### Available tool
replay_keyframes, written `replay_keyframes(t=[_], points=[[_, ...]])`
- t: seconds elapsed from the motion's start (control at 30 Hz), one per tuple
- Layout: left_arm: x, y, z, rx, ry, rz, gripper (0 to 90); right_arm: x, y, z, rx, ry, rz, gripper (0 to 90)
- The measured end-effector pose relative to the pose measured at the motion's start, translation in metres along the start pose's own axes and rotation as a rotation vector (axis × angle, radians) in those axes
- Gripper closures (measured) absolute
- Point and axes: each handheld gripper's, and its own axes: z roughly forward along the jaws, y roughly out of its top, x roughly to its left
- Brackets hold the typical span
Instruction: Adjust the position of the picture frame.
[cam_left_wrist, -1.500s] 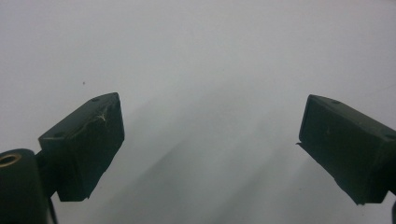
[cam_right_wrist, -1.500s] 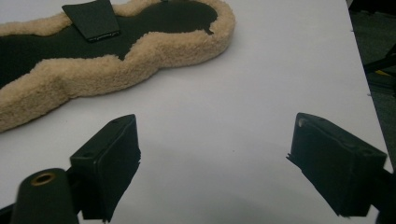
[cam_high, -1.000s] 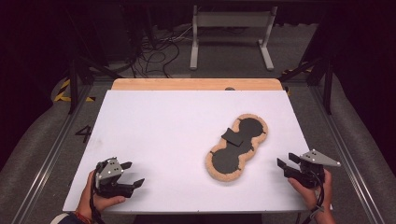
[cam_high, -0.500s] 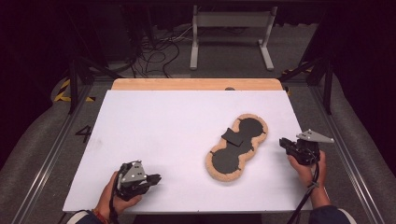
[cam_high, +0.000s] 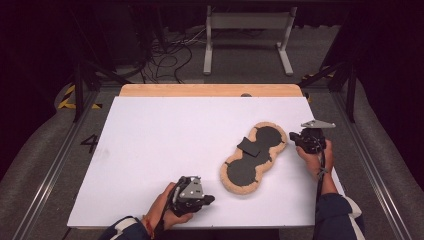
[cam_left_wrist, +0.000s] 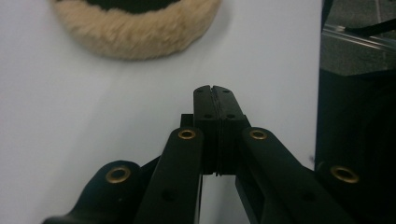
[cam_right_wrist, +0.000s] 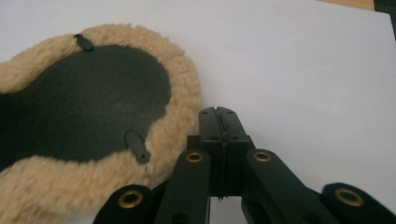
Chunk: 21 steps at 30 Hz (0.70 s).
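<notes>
Now | left gripper (cam_high: 209, 199): jaws together, nothing between, fleece pad (cam_high: 254, 156) ahead of tips | right gripper (cam_high: 293, 138): jaws together, empty, pad's rim just beside them.

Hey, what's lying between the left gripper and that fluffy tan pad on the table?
Nothing: in the high view, bare white tabletop separates the shut left gripper from the fleece pad. The left gripper view shows the same bare gap.

The sheepskin pad (cam_high: 255, 159) lies flat on the white table (cam_high: 165, 145) — a peanut-shaped piece with tan fleece rim and black centre, placed diagonally at the right half, a small black flap (cam_high: 248, 145) across its narrow waist.
</notes>
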Motion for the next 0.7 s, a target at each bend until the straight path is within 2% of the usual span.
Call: replay_keyframes(t=[0.1,0.17,0.23,0.27,0.37,0.43,0.47,0.53,0.57,0.7], points=[[-0.004,0.011,0.012,-0.003,-0.02,0.008,90.0,-0.002,0.009,0.009,0.012,0.006,0.008,90.0],[-0.009,0.02,0.023,-0.009,-0.038,0.03,90.0,-0.002,0.015,0.015,0.013,0.009,-0.006,90.0],[-0.011,0.023,0.028,-0.011,-0.051,0.027,90.0,-0.001,0.016,0.018,0.022,0.017,-0.019,90.0],[-0.013,0.026,0.032,-0.004,-0.045,0.049,90.0,0.001,0.018,0.023,0.053,0.016,-0.029,90.0],[-0.014,0.031,0.039,-0.014,-0.041,0.052,89.9,0.0,0.022,0.029,0.06,0.012,-0.018,90.0],[-0.012,0.034,0.042,-0.009,-0.003,0.08,89.8,-0.001,0.023,0.032,0.061,0.008,-0.019,90.0],[-0.01,0.035,0.043,-0.009,-0.002,0.073,89.5,-0.002,0.024,0.035,0.07,0.014,-0.005,90.0],[-0.008,0.034,0.042,-0.013,0.006,0.066,89.0,-0.001,0.024,0.039,0.082,0.008,-0.012,90.0],[-0.006,0.033,0.04,-0.02,-0.002,0.067,88.9,0.001,0.025,0.04,0.084,0.001,-0.019,90.0],[0.003,0.027,0.021,-0.032,0.024,0.053,88.5,0.003,0.025,0.04,0.08,-0.003,-0.002,90.0]])
